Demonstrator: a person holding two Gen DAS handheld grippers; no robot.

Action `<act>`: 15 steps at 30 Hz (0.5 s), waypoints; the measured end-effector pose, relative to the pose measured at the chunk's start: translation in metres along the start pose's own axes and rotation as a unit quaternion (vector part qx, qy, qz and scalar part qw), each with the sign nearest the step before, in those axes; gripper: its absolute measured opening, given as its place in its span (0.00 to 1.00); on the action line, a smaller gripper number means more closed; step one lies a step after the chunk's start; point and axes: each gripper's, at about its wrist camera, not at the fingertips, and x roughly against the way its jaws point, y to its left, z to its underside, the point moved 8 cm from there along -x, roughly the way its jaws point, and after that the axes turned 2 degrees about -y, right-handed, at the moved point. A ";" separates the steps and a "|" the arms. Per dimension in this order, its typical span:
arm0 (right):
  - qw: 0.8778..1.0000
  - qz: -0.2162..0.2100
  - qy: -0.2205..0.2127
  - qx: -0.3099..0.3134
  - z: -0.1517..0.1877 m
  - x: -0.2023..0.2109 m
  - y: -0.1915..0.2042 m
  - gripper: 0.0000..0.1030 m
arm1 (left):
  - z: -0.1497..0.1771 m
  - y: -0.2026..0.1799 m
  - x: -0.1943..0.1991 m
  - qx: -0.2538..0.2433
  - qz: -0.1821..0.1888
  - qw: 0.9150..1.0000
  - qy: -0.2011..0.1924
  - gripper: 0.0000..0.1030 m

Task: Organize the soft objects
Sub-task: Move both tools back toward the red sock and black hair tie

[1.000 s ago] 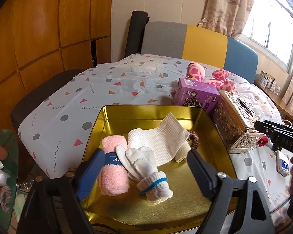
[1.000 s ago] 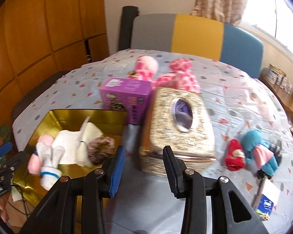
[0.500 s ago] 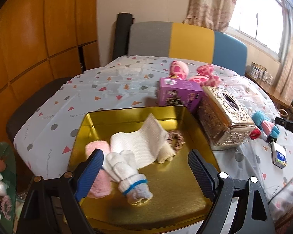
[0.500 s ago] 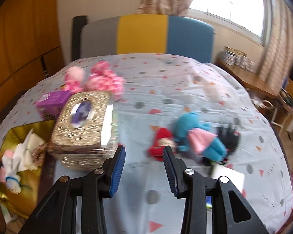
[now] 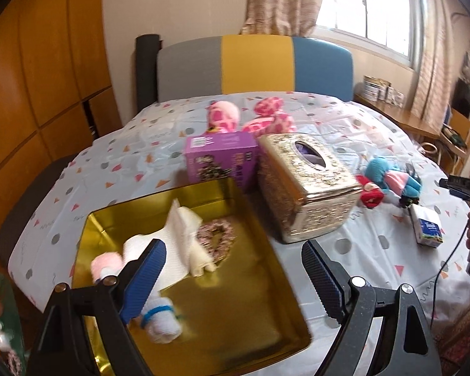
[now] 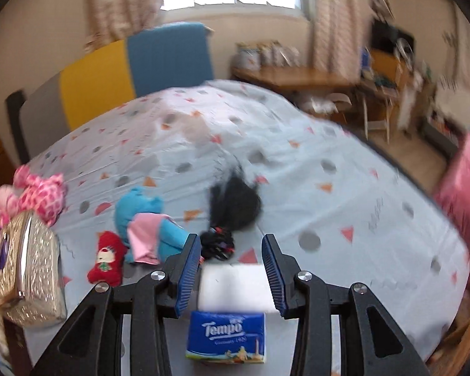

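Nearest my left hand-held gripper point(image 5: 232, 274), its jaws stand wide with nothing between them, hanging over the gold tin tray point(image 5: 266, 285) at the bench's near edge. Inside the tray I see a rolled white sock with a blue band point(image 5: 163, 318) just under the left finger, a pink rolled cloth point(image 5: 105, 264) beside it, a white folded towel point(image 5: 175, 247) further in, and a speckled scrunchie point(image 5: 216, 242) touching the towel's far side.

My right hand-held gripper point(image 6: 232, 266) is narrower, also empty; below and between its fingers lies a blue Tempo tissue pack point(image 6: 227, 336) on the patterned bench point(image 6: 329, 206). Just past the left fingertip sits a black hair tie point(image 6: 217, 244), and behind it a black fuzzy thing point(image 6: 235, 203), too blurred to name. To the left lie a small red plush point(image 6: 106, 260) and a blue doll in a pink dress point(image 6: 147, 225), touching each other.

Further off, a gold tissue box point(image 5: 307, 185) stands just beside the tray, a purple carton point(image 5: 221, 158) against its left side, and a pink spotted plush point(image 5: 250, 119) behind both. A grey, yellow and blue chair back point(image 5: 253, 62) closes the far edge.
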 end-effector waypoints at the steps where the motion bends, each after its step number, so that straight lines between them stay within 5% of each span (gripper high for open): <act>1: 1.000 -0.008 0.005 -0.024 -0.001 -0.001 -0.007 0.39 | -0.002 -0.007 -0.001 -0.005 0.006 1.000 0.001 0.86; 15: 0.993 -0.040 0.025 -0.107 0.003 -0.005 -0.029 0.40 | -0.029 -0.133 -0.016 -0.081 0.113 0.990 0.010 0.86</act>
